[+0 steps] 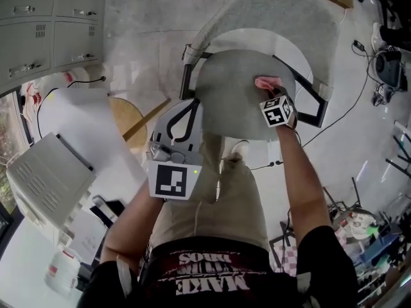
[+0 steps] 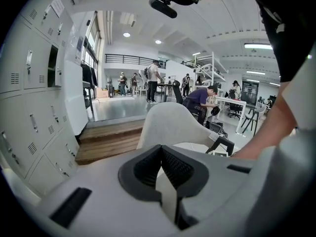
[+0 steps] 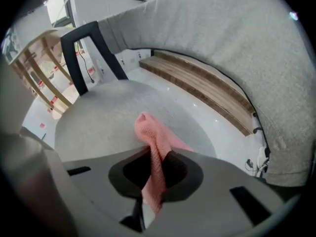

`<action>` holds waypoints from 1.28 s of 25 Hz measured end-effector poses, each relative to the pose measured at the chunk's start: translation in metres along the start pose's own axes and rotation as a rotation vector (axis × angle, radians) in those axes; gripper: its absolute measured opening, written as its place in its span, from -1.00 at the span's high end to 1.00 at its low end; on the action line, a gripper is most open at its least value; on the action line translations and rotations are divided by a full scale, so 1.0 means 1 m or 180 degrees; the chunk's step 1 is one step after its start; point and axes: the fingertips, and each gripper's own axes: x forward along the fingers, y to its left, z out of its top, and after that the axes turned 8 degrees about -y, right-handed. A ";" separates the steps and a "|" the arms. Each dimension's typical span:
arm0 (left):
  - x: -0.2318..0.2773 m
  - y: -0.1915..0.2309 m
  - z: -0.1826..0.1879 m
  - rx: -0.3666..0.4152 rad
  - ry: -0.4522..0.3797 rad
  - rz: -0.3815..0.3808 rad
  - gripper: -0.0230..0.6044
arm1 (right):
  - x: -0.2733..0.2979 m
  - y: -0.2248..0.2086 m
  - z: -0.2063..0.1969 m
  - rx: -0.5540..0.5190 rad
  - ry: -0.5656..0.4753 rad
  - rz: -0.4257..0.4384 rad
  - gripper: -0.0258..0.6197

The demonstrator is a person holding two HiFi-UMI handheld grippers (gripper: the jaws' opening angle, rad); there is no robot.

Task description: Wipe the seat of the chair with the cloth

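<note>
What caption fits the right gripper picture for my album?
A pink cloth pinched in the right tongs over the grey chair seat.

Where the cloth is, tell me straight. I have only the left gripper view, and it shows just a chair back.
Observer: The pink cloth is pinched in the right gripper, whose jaws are shut on it.
Operator: Say where it sits on the seat.
Observer: Its free end appears to rest on the grey seat, toward the backrest on the person's right.
Operator: Place my left gripper against the chair.
Observer: The left gripper hangs at the seat's left edge, near the black armrest, away from the cloth.
</note>
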 end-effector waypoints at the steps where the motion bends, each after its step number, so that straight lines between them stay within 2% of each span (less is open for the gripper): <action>1: -0.002 0.001 0.001 -0.0016 -0.0007 0.0015 0.91 | -0.002 0.019 0.010 -0.0007 -0.0101 0.0091 0.82; 4: -0.006 0.006 0.002 -0.0035 -0.0021 0.0058 0.91 | 0.001 0.081 0.037 -0.0198 -0.0258 0.0374 0.82; 8: -0.012 0.011 0.001 0.0002 -0.0036 0.0081 0.91 | 0.015 0.151 0.060 -0.0480 -0.0293 0.0686 0.82; 11: -0.016 0.014 -0.002 0.0008 -0.0039 0.0113 0.91 | 0.026 0.180 0.066 -0.0747 -0.0271 0.0822 0.82; 13: -0.019 0.013 -0.006 -0.0002 -0.0015 0.0118 0.91 | 0.030 0.183 0.062 -0.0912 -0.0251 0.0848 0.82; 18: -0.022 0.001 -0.011 -0.0027 0.0030 0.0076 0.91 | 0.024 0.149 0.032 -0.1093 -0.0061 0.0678 0.82; 28: -0.024 -0.022 0.006 -0.0017 -0.0091 0.0019 0.91 | -0.019 0.034 -0.088 -0.0593 0.0516 0.0136 0.82; 32: -0.027 -0.025 0.011 -0.0003 -0.0127 0.0027 0.91 | -0.028 0.017 -0.104 -0.0528 0.0683 0.0067 0.82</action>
